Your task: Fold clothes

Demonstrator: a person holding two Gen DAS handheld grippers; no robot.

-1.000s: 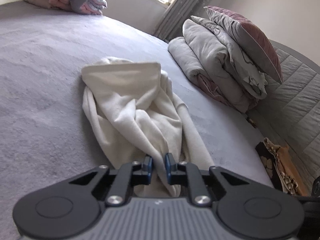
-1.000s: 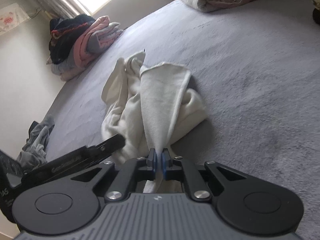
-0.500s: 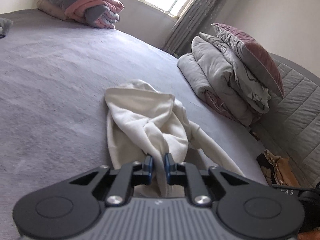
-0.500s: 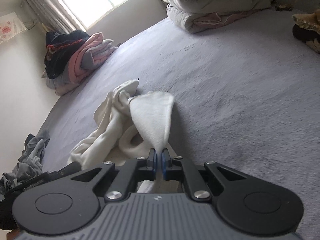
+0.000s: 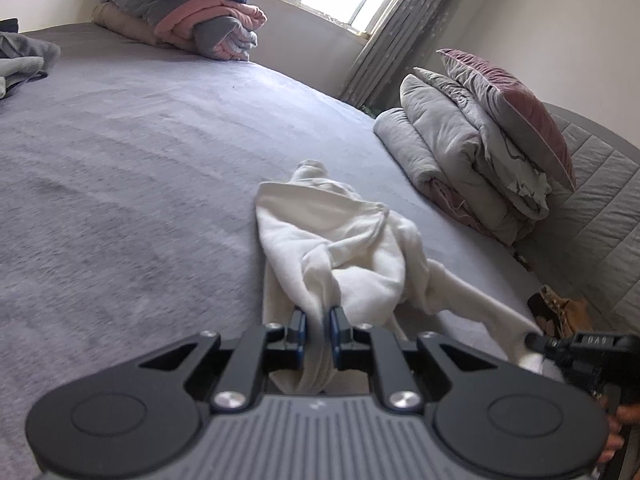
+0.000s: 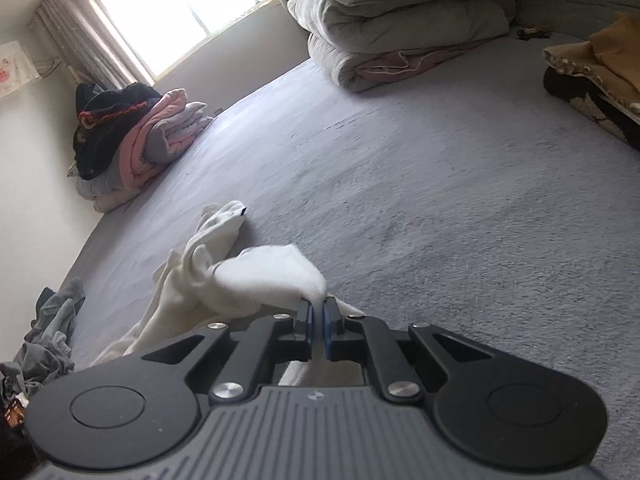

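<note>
A cream-white garment (image 5: 340, 240) lies bunched on the grey bed cover (image 5: 120, 168). My left gripper (image 5: 318, 320) is shut on a thick fold of it, which runs back between the blue pads. The same cream garment (image 6: 256, 276) shows in the right wrist view, where my right gripper (image 6: 317, 314) is shut on a thin edge of it. The cloth stretches from each grip toward the rest of the heap. At the lower right of the left wrist view the other gripper (image 5: 576, 348) pinches the garment's far end.
Folded grey duvets (image 5: 460, 160) and a mauve pillow (image 5: 516, 108) are stacked by the headboard. A pile of pink, grey and dark clothes (image 5: 192, 16) sits by the window. Grey clothes (image 6: 48, 340) lie at the left bed edge, a brown patterned item (image 6: 592, 76) at right.
Both grippers have drawn back with the garment, which now looks smaller and farther away and is pulled longer between them. More of the room shows. Both grips have stayed shut.
</note>
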